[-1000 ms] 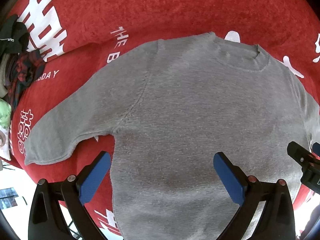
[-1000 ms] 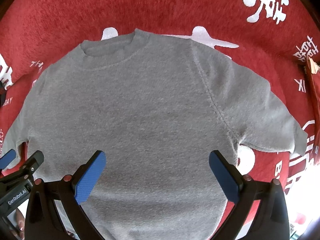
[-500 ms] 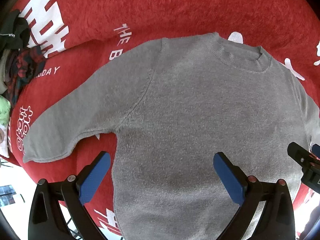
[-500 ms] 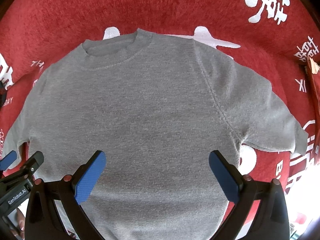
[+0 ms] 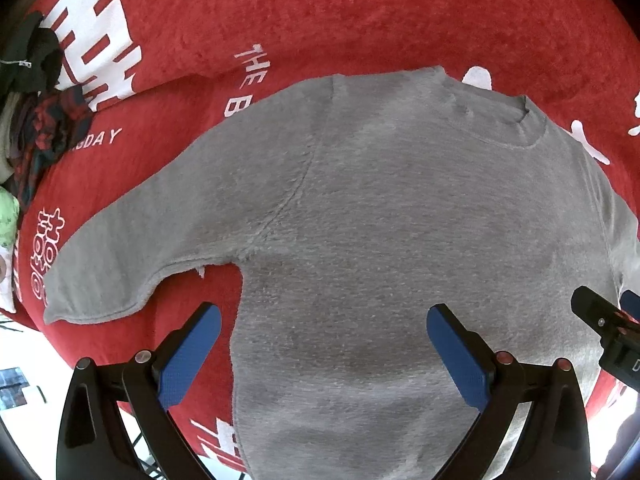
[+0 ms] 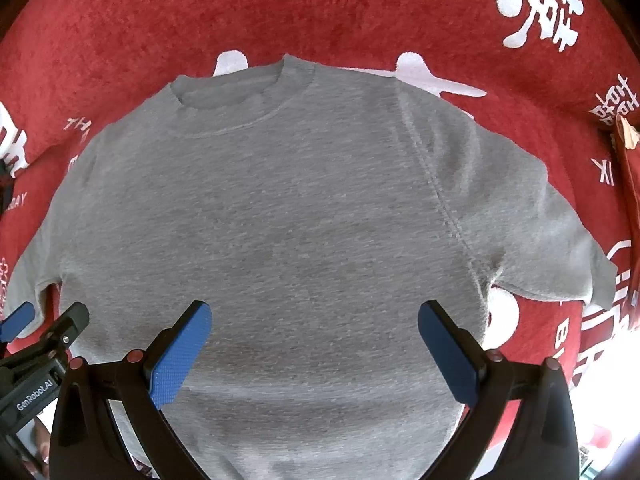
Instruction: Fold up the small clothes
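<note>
Left gripper [image 5: 323, 334]: spread wide, empty. Right gripper [image 6: 315, 332]: likewise, holding nothing. Below both: grey sweater [image 6: 280, 216], flat, face-up on red blanket [image 6: 360, 12]. Soft, light, limp; probably best pinched at sleeve cuff [image 5: 92, 300] or hem corners.

Sweater [image 5: 400, 220] is plain heather grey, no print; collar and seams same grey. Blanket [image 5: 360, 12] under it is bright red fleece with white characters and white Latin lettering. Left gripper [image 5: 324, 352]: black frame, blue textured pads [image 5: 188, 356], small red dots at the pivots. Right gripper [image 6: 316, 348]: same black frame with blue pads [image 6: 180, 352]. White "GenRobot.AI" text shows on the black body at the right view's left edge. Clothes pile [image 5: 36, 120] at far left: black piece, a dark red and navy plaid piece, a pale green piece.
</note>
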A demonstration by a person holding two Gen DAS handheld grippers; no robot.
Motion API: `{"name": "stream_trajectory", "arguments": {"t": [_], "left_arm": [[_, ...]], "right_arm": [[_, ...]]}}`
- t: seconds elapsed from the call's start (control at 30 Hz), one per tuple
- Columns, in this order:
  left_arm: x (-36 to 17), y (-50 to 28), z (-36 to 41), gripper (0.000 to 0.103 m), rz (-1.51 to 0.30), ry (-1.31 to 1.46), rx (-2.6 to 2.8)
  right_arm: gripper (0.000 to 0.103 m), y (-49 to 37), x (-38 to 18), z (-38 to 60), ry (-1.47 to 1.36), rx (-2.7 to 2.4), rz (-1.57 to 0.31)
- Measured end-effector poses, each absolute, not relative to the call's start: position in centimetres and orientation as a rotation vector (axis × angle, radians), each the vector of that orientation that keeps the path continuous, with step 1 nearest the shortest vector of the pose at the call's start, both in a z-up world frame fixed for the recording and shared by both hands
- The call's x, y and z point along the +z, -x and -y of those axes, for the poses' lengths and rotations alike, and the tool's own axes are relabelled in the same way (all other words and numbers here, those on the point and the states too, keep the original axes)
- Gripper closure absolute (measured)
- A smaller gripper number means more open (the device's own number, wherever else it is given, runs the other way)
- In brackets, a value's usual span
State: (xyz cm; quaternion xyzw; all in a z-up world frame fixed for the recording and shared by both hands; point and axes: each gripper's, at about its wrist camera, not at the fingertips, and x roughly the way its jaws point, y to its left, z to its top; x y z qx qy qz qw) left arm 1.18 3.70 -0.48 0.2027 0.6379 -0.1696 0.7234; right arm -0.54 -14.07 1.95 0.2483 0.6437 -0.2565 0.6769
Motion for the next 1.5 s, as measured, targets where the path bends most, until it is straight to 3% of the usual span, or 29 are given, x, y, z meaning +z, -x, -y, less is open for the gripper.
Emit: {"name": "stream_trajectory", "arguments": {"t": [0.2,0.47,0.73,0.93,1.07,1.13,1.3,1.37,1.47,1.5], "left_arm": [[-1.0,-1.8,-5.6,0.000,-1.449,-0.361,-0.419],[-0.9,-4.8,-13.7,0.000,-1.414,-0.089,-0.406],[-5.4,-7.6,-24.7,0.000,-1.468,0.423,-0.294],[-9.0,-9.2,-27.5,0.000,-1.445,0.703,-0.254],[-9.5,-10.1,-28.8,0.000,-1.399,0.822,-0.246],[-9.1,-10.2,-29.5,0.006,-1.361,0.852,-0.235],[-6.0,-11.1,-32.3,0.010,-1.222,0.762,-0.143],[-5.7,-11.7,-33.7,0.022,-1.208,0.739,-0.115],[-6.1,-12.1,-35.0,0.050,-1.221,0.749,-0.095],[-6.2,-12.1,-35.3,0.067,-1.227,0.739,-0.073]], "right_arm": [[0.000,-0.1,2.5,12.7,-0.501,-0.570,-1.433],[0.000,-2.0,3.4,9.3,-0.421,-0.480,-1.432],[0.000,-4.4,2.5,4.4,-0.352,-0.361,-1.459],[0.000,-5.5,1.4,0.9,-0.308,-0.276,-1.485],[0.000,-5.7,0.9,-0.6,-0.294,-0.244,-1.495],[0.000,-5.7,0.6,-1.2,-0.293,-0.234,-1.503],[0.000,-6.1,0.6,-2.5,-0.282,-0.211,-1.513],[0.000,-6.3,0.7,-3.0,-0.276,-0.201,-1.508],[0.000,-6.3,0.9,-3.5,-0.273,-0.193,-1.498],[0.000,-6.3,0.9,-3.6,-0.275,-0.190,-1.498]]}}
